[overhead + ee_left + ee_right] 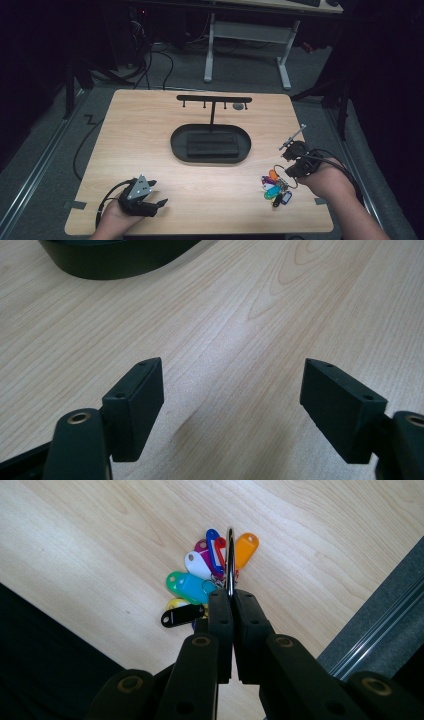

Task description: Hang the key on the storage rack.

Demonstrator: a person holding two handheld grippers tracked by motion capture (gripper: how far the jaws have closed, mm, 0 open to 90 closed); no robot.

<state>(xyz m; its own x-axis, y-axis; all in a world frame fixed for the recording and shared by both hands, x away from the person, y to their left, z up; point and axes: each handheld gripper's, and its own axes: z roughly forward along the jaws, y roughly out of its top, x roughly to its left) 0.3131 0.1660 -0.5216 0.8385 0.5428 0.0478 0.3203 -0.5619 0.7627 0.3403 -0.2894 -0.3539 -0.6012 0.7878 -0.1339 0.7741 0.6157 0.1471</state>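
The key ring [230, 562] is clamped by the right gripper [232, 594] — well apart from the hook stand [213, 99]. Hanging is judged still undone; the left gripper [232, 390] is held apart — empty.

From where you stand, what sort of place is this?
Probably a lab or workshop: a lone wooden table on grey carpet, a height-adjustable desk behind, loose cables on the floor, dark surroundings.

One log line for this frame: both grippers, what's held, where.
left gripper: open, idle over table | right gripper: shut on key ring | colored tags: hanging from ring | rack: untouched
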